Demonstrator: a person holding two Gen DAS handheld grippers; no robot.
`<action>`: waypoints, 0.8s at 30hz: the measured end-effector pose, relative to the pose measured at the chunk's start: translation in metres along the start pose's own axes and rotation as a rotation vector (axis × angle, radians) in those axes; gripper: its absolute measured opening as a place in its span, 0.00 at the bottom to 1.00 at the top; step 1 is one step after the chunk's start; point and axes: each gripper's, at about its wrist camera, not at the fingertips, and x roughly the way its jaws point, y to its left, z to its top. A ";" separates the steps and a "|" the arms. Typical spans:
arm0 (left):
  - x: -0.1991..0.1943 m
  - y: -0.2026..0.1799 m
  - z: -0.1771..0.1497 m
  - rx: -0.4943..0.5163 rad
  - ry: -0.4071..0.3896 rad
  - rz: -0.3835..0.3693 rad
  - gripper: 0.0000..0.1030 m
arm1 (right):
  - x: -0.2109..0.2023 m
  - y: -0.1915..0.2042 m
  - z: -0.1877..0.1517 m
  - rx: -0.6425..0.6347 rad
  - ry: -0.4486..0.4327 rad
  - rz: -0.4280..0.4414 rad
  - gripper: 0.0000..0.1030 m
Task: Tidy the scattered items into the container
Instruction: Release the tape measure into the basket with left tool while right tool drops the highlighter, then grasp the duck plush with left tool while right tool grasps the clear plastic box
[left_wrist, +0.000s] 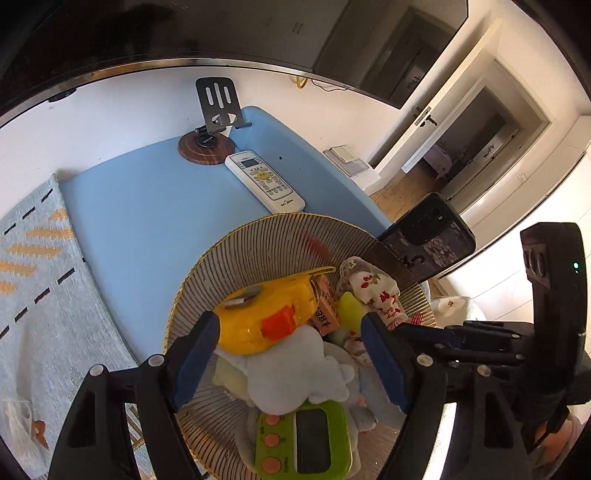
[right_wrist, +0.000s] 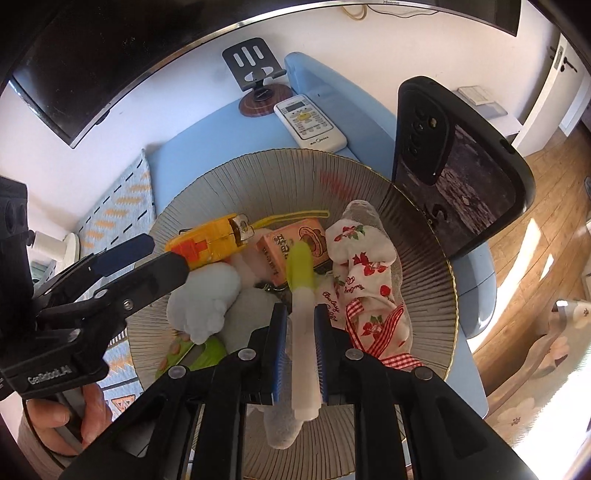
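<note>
Clamped between the jaws of the right gripper (right_wrist: 300, 343) is a pale stick with a green tip (right_wrist: 302, 295), held over the ribbed bowl (right_wrist: 258, 173). Spread wide and empty, the jaws of the left gripper (left_wrist: 291, 354) are seen above the same bowl (left_wrist: 266, 236), which rests on a blue tabletop (left_wrist: 147, 206). Inside the bowl are piled a white plush toy (left_wrist: 295, 369), a yellow tape measure (left_wrist: 258, 317), a strawberry-print cloth (right_wrist: 369, 280), a green timer (left_wrist: 306, 439) and an orange box (right_wrist: 295, 243). A black phone (right_wrist: 461, 166) is propped against the bowl's rim. Beyond it, a white remote (left_wrist: 264, 181) and a phone stand (left_wrist: 214, 110) are set on the tabletop.
</note>
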 end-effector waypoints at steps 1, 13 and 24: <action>-0.009 0.003 -0.006 -0.010 -0.010 -0.006 0.75 | -0.004 0.001 0.000 0.001 -0.008 -0.002 0.35; -0.139 0.072 -0.134 -0.176 -0.054 0.174 0.75 | -0.070 0.102 -0.047 -0.146 -0.221 0.104 0.78; -0.283 0.286 -0.271 -0.837 -0.247 0.087 0.75 | 0.065 0.275 -0.148 -0.321 0.516 0.427 0.82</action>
